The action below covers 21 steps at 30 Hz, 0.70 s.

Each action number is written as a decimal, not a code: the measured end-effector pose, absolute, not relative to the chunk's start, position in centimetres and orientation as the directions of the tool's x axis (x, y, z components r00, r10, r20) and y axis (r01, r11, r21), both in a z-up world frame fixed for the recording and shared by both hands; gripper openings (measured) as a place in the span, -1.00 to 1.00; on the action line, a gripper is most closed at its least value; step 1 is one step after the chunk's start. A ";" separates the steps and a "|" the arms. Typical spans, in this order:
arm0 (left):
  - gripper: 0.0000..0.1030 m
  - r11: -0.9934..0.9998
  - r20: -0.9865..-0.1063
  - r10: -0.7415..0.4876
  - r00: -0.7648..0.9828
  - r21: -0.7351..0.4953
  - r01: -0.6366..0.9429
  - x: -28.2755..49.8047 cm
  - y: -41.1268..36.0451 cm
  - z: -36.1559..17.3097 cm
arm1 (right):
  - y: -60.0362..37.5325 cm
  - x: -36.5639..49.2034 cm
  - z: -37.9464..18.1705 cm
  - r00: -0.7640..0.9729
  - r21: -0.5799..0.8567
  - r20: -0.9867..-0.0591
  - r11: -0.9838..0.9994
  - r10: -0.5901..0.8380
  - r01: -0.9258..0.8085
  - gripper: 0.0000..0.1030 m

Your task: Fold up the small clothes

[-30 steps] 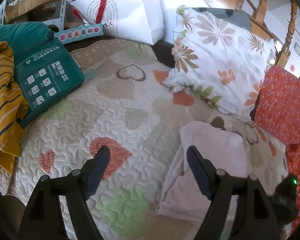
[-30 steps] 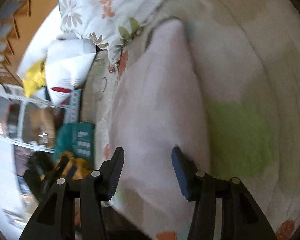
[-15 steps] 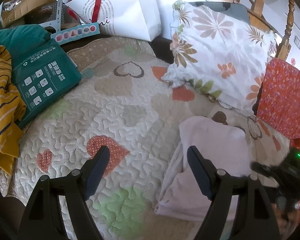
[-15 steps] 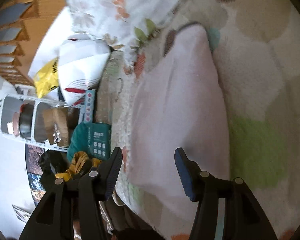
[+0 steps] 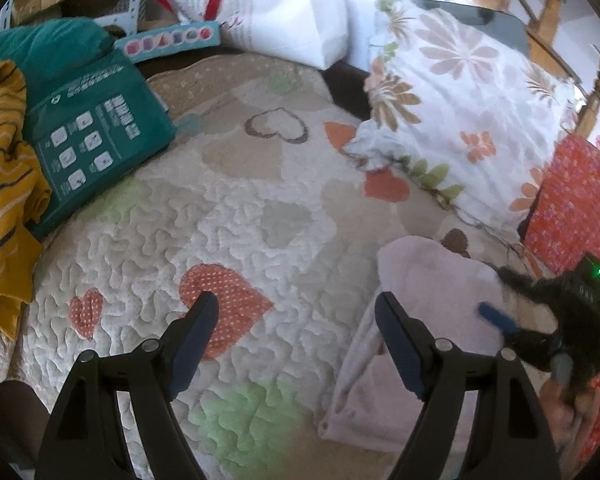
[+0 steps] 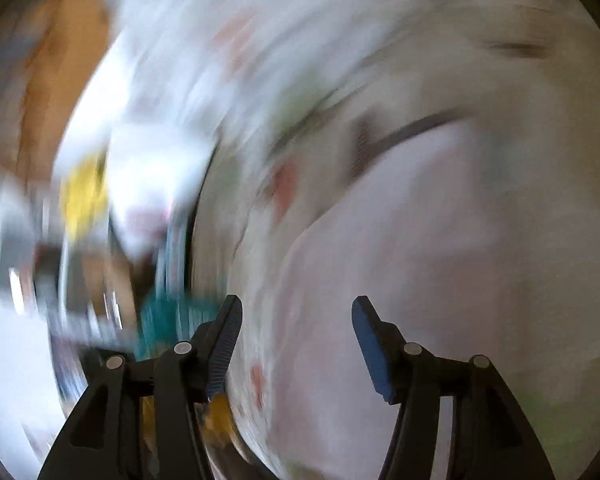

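A folded pale pink garment lies on the heart-patterned quilt, right of centre in the left wrist view. My left gripper hovers open over the quilt, its right finger over the garment's left edge, with nothing between the jaws. My right gripper shows at the right edge of that view, above the garment's far side. In the blurred right wrist view the right gripper has its jaws opening and empty, with the pink garment below and beyond them.
A floral pillow and a red patterned cushion lie at the back right. A green packet and a yellow striped garment sit at the left. A white bag stands behind; a wooden chair is beyond.
My right gripper has pulled back from the pink garment, opened wider, and come into the left wrist view at the right. The left gripper shifted slightly; the garment lies still.
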<state>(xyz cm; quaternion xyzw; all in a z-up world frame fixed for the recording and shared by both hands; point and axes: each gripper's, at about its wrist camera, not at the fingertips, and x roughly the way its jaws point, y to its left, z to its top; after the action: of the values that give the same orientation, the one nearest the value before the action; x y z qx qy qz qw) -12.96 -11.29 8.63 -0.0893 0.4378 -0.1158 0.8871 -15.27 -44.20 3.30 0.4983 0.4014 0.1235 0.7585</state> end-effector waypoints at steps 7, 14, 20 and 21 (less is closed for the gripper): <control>0.55 0.956 -0.791 -0.288 0.540 -0.267 0.119 -12.4 -11.4 7.4 | -36.9 -5.6 -0.6 0.501 0.796 -0.583 0.574 0.639 0.194 -0.06; 0.54 0.959 -0.775 -0.281 0.566 -0.251 0.132 -12.1 -11.4 8.0 | -40.0 -0.8 -1.1 0.565 0.744 -0.653 0.565 0.504 0.357 -0.06; 0.59 0.968 -0.682 -0.247 0.688 -0.204 0.145 -13.9 -11.2 10.6 | -38.4 -7.3 3.6 0.534 0.634 -0.720 0.733 0.443 0.245 0.04; 0.77 0.974 -0.652 -0.224 0.725 -0.183 0.137 -14.5 -11.1 11.4 | -38.5 -9.3 4.3 0.531 0.611 -0.732 0.757 0.427 0.232 0.07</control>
<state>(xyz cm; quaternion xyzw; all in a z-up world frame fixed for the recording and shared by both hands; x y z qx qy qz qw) -14.53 -11.08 11.36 -0.0609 0.3581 -0.0973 0.9266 -9.30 -38.51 4.28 0.3432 0.4807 0.0606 0.8047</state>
